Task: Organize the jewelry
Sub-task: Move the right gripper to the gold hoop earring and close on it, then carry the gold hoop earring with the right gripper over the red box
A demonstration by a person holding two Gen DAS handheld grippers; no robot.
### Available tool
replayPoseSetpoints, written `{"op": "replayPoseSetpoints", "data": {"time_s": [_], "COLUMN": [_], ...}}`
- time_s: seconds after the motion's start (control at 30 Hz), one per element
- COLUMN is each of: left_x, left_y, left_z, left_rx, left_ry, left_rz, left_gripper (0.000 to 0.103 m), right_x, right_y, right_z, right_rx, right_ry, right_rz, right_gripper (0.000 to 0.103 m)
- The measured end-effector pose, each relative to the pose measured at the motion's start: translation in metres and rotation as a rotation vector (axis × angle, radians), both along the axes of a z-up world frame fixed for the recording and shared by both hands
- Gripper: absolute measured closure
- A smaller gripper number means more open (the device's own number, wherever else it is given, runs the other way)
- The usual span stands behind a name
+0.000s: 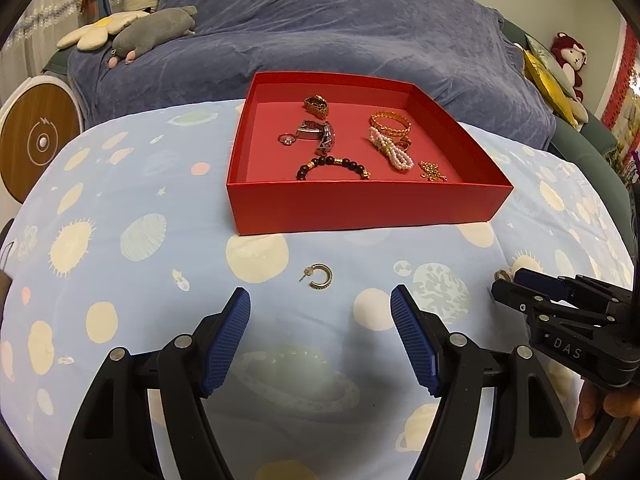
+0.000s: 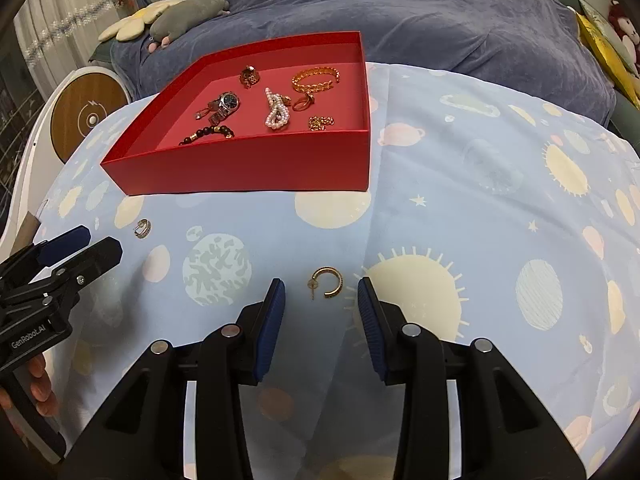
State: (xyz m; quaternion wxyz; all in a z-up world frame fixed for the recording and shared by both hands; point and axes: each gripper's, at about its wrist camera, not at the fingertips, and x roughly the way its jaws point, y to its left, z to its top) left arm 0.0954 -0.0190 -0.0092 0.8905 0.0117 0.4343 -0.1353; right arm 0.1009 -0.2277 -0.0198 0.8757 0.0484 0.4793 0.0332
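The left tool (image 1: 320, 312) is hanging with its blue pads spread wide just short of a gold hoop earring (image 1: 318, 276) lying on the planet-print cloth (image 1: 120, 240) in front of the red box (image 1: 360, 208). The right tool (image 2: 320, 292) is standing with its pads apart on either side of a second hoop earring (image 2: 328, 282), not touching it, while bracelets, a watch (image 2: 224, 106) and rings are lying inside the box.

Red box, pale-blue planet cloth

Red box (image 1: 360, 208) at twelve o'clock on pale-blue cloth (image 1: 140, 280) printed with cream suns, planets, pink dots; gold hoop earring (image 2: 327, 283) at centre; white pearl bracelet (image 1: 390, 151), gold bangle (image 1: 390, 123), black beads (image 1: 332, 165) inside; slate-blue blanket (image 1: 340, 32) beyond.
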Motion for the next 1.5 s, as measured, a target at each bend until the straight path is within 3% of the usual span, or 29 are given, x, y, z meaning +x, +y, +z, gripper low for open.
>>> {"op": "replayPoseSetpoints", "data": {"time_s": [0.13, 0.37, 0.67, 1.1, 1.5], "left_x": [0.004, 0.014, 0.025, 0.026, 0.022], "left_y": [0.003, -0.001, -0.007, -0.012, -0.013], "left_z": [-0.001, -0.008, -0.025, -0.025, -0.020], "left_rx": [-0.002, 0.017, 0.044, 0.080, 0.056], "left_ry": [0.001, -0.009, 0.007, -0.025, -0.011], "left_rz": [0.010, 0.008, -0.011, -0.016, -0.018], "left_gripper": [0.033, 0.033, 0.059, 0.085, 0.085], "right_x": [0.003, 0.001, -0.001, -0.002, -0.003], "right_y": [0.004, 0.007, 0.007, 0.010, 0.016], "right_z": [-0.001, 0.004, 0.011, 0.011, 0.013], "right_rx": [-0.020, -0.011, 0.030, 0.036, 0.045], "right_ry": [-0.004, -0.013, -0.017, -0.012, -0.017], "right_rz": [0.008, 0.020, 0.029, 0.036, 0.050], "right_gripper": [0.085, 0.085, 0.085, 0.085, 0.085]}}
